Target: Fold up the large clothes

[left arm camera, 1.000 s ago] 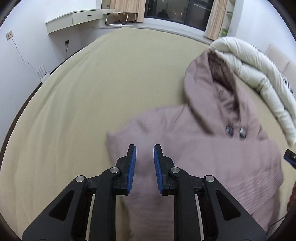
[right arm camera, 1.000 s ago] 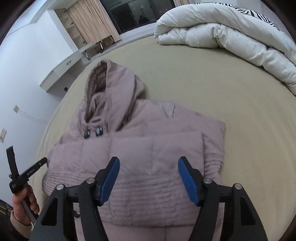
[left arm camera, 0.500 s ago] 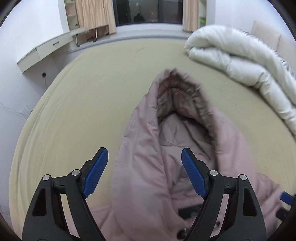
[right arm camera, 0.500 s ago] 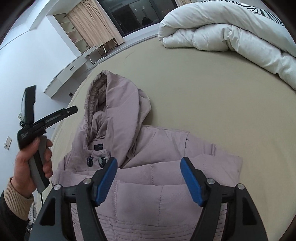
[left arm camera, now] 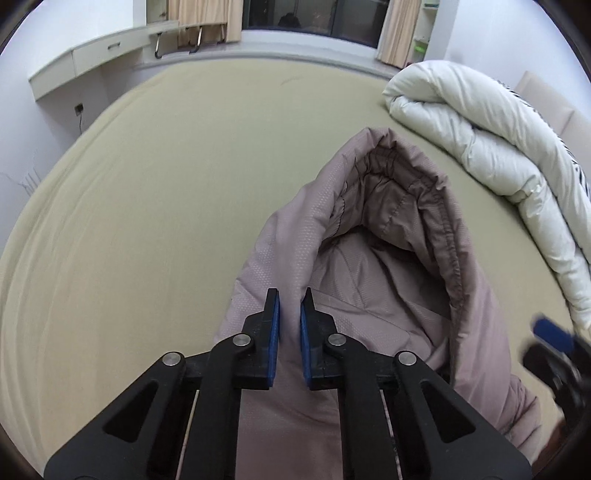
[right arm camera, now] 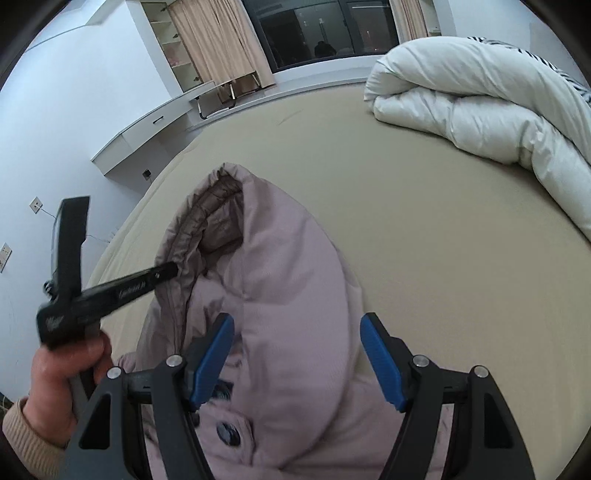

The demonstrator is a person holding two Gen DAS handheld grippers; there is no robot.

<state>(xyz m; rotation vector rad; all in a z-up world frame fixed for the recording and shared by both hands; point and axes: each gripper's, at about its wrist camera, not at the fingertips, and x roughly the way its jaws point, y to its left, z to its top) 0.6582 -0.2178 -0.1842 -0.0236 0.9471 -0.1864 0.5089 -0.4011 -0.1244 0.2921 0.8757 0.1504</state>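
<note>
A mauve padded hooded jacket (left arm camera: 373,266) lies on the beige bed (left arm camera: 166,206), hood pointing away. My left gripper (left arm camera: 289,303) is shut on the left edge of the hood, with fabric pinched between its blue pads. In the right wrist view the left gripper (right arm camera: 162,273) shows from the side at the hood's left rim. My right gripper (right arm camera: 297,354) is open and empty, held over the base of the hood (right arm camera: 280,280) near two dark buttons (right arm camera: 229,432). Its blurred tip shows in the left wrist view (left arm camera: 554,332).
A rolled white duvet (left arm camera: 491,155) (right arm camera: 480,110) lies along the right side of the bed. A white wall desk (right arm camera: 147,125) and curtained window (right arm camera: 325,29) stand beyond the far edge. The bed's left edge runs beside the wall.
My left gripper opened, moved from the jacket body up to the hood, and closed on its left edge. My right gripper moved forward from the hem to the hood base, staying open.
</note>
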